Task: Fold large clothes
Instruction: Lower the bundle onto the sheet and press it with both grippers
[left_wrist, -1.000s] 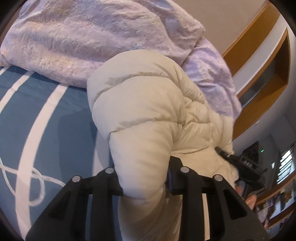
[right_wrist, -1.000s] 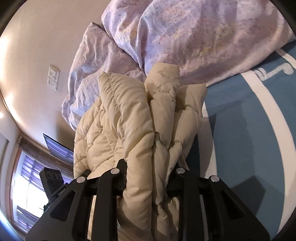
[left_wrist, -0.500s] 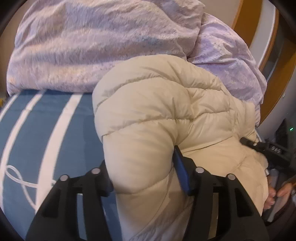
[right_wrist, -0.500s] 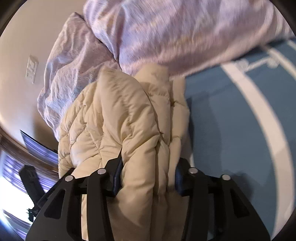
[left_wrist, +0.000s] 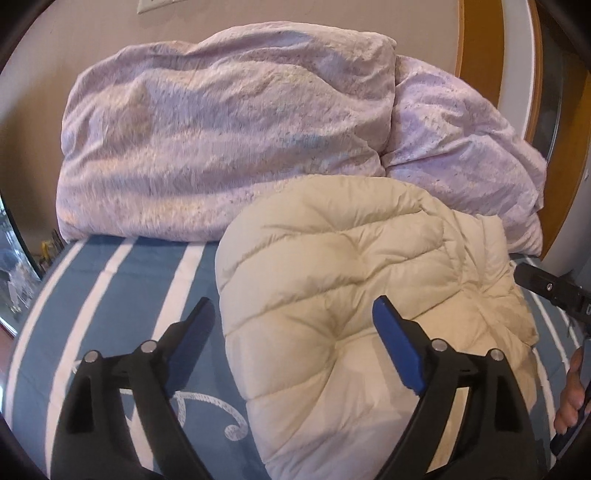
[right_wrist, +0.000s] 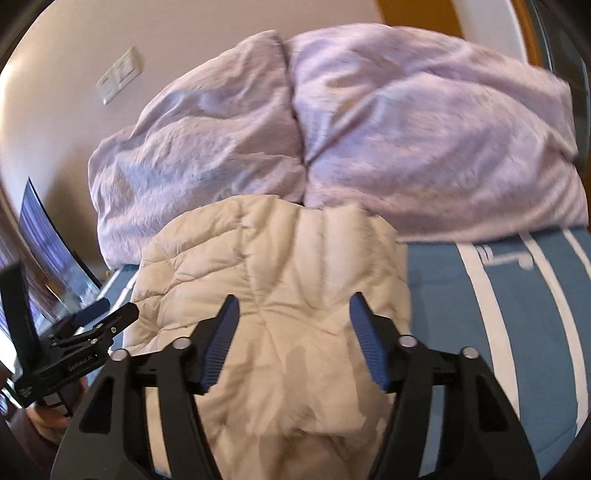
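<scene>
And there's the release! Both tongs, clamped on the cream puffer jacket (left_wrist: 354, 295) half a second ago, are spread wide now, and the jacket has dropped onto the blue striped bed (left_wrist: 110, 288). It sits as a bundled, doubled-over mound against the lilac duvet (left_wrist: 221, 129) heaped at twelve o'clock. By my read that's one fold laid down and let go, though the bundle looks puffy and may want pressing flat.

The left tongs (left_wrist: 293, 317) gape: the nine o'clock finger hangs over bare bed, clear of the fabric, while the three o'clock finger hovers above the jacket's quilting; contact there I cannot tell. Nothing held.

The right tongs (right_wrist: 293, 314) stand just as wide, both blue pads (right_wrist: 365, 339) over the jacket, gripping nothing. In this view the jacket (right_wrist: 280, 280) fills the centre, with the other tool at eight o'clock.
</scene>
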